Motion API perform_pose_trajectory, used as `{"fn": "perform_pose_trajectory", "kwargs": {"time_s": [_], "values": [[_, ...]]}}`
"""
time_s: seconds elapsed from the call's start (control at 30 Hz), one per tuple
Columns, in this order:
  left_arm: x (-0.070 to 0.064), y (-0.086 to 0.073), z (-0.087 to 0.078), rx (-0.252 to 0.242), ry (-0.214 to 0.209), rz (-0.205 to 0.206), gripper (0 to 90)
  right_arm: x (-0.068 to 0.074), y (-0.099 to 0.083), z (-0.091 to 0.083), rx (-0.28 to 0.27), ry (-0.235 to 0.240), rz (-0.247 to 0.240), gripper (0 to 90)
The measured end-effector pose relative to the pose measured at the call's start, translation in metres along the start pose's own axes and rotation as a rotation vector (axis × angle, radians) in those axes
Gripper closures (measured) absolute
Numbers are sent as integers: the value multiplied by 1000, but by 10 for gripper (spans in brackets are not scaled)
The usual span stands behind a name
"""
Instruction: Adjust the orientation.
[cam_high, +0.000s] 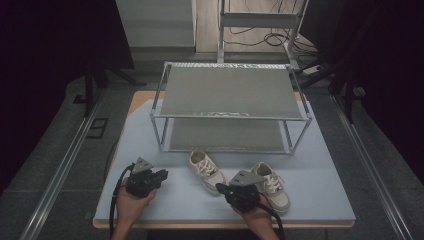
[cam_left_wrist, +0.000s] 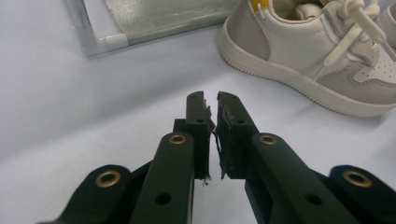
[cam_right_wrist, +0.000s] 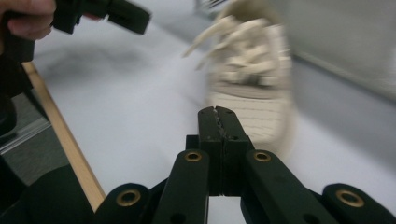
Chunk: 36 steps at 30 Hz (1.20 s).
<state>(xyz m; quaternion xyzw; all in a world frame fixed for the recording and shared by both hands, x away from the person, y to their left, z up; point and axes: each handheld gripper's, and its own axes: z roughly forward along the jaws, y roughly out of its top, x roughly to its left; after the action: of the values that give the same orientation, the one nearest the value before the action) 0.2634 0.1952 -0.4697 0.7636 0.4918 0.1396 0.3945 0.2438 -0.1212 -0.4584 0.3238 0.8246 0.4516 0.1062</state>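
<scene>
Two small white-and-grey sneakers lie on the pale blue mat in front of a metal rack. The left sneaker is to the right of my left gripper, whose jaws are together with nothing between them. My right gripper is shut and empty, low over the mat, pointing at that sneaker's toe, which looks blurred. The right sneaker lies just behind the right gripper's body.
The two-shelf rack stands mid-table, and its lower front corner is close ahead of the left gripper. The mat's wooden front edge runs near the right gripper. The other hand and gripper are farther off.
</scene>
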Motion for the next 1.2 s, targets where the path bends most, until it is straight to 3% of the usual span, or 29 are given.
{"fn": "perform_pose_trajectory", "kwargs": {"time_s": [0.13, 0.23, 0.3, 0.37, 0.4, 0.47, 0.57, 0.67, 0.83, 1.0, 1.2], "values": [[3, 0, -1, -11, 3, -14, 811, 11, -2, 28, 42, 33, -8, 897], [5, 0, 0, -13, 2, -25, 766, 13, -5, 41, 66, 13, -23, 897], [5, -1, 1, -13, -3, -27, 746, 9, -7, 40, 67, -11, -16, 898], [6, -2, 2, -9, -6, -31, 737, 6, -7, 38, 59, 3, 6, 898], [6, -3, 3, -6, -9, -34, 729, 2, -7, 35, 62, -9, 21, 898], [6, -3, 4, -2, -10, -33, 726, -2, -9, 29, 62, -56, 4, 898], [5, -3, 6, -1, -16, -30, 718, -9, -11, 22, 61, -69, 41, 898], [3, -2, 7, -6, -13, -27, 710, -13, -11, 17, 69, -126, 32, 898], [4, -1, 8, -8, -14, -26, 705, -19, -10, 18, 70, -160, 55, 898], [5, 3, 10, -13, -17, -25, 707, -22, -6, 20, 80, -244, 51, 898], [7, 17, 19, -27, -23, -10, 721, -30, -4, 24, 72, -276, 61, 898]]}}
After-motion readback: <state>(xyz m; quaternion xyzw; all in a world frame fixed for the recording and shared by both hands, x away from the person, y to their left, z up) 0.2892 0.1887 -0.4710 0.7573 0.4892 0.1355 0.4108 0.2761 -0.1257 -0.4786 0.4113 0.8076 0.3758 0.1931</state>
